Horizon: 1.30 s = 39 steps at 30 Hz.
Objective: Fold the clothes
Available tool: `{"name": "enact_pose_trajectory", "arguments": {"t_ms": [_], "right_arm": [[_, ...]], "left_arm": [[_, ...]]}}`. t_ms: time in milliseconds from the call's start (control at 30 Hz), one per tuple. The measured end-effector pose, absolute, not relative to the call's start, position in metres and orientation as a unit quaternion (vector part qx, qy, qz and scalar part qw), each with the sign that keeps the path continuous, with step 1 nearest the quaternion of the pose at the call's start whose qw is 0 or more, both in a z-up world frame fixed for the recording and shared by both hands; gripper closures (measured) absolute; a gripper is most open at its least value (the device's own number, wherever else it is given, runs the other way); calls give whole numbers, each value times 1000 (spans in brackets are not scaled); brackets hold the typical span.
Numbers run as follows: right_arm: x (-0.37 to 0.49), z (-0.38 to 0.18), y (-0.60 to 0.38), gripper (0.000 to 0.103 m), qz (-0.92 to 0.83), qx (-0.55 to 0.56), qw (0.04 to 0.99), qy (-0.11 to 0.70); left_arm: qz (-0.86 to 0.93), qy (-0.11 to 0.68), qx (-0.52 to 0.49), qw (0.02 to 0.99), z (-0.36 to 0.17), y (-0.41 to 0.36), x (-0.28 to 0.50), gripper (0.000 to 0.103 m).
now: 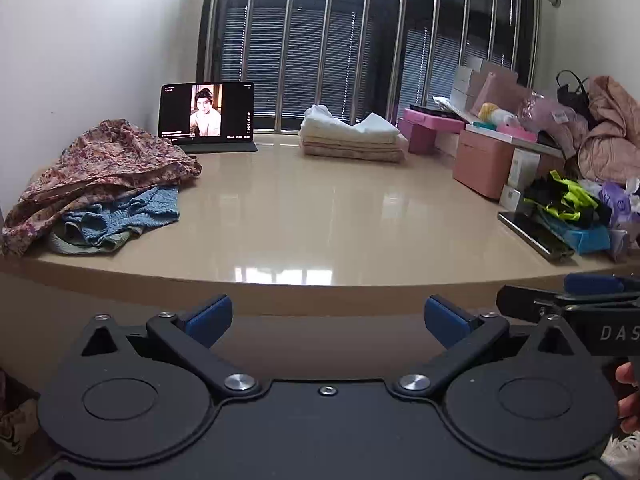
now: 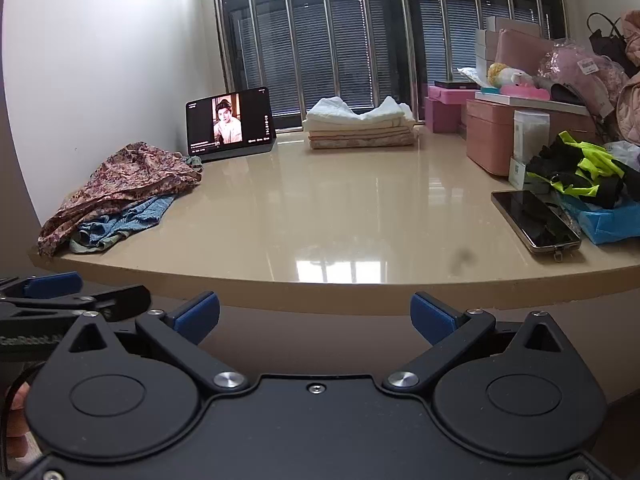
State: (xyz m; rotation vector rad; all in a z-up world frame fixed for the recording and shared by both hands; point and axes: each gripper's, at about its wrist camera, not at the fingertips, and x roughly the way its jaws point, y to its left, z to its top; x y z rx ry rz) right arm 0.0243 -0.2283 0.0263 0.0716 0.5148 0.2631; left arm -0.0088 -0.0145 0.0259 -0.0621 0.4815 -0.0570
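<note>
Both grippers sit closest, side by side, held below the near edge of the tabletop (image 1: 304, 216). Left gripper (image 1: 328, 316) has its blue fingers (image 1: 210, 316) spread wide apart and holds nothing. Right gripper (image 2: 315, 314) is the same, fingers (image 2: 198, 314) apart and empty.

Beyond them spreads a glossy beige tabletop, its middle bare. Far left on it lies the unfolded pile: a floral garment (image 1: 100, 168) draped loosely over a blue knit (image 1: 128, 212), with a pale green piece just showing beneath. At the back, by the barred window (image 1: 320, 40), sits a stack (image 1: 352, 136) of folded cloth, seemingly finished work.

Nothing looks in hand yet, so the likely step is fetching the floral garment, since it lies on top. It would go best if one gripper pinched only that top layer near an edge or seam, lifted it clear of the knit, and spread it on the bare middle before any fold. Thin cloth may slip or drag the knit along.

A tablet (image 1: 207, 114) stands just behind the pile. Right side is crowded: pink boxes (image 1: 482, 164), a black and neon-yellow item (image 1: 568, 196), and a phone (image 2: 536, 224) lying flat near the front edge, which a swinging sleeve could catch.
</note>
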Motion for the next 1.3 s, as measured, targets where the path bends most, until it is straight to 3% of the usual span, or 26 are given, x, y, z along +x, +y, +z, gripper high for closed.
{"name": "enact_pose_trajectory", "arguments": {"t_ms": [1300], "right_arm": [[26, 22, -229, 0, 136, 34, 953, 270]], "left_arm": [[-46, 208, -26, 977, 29, -20, -21, 0]]}}
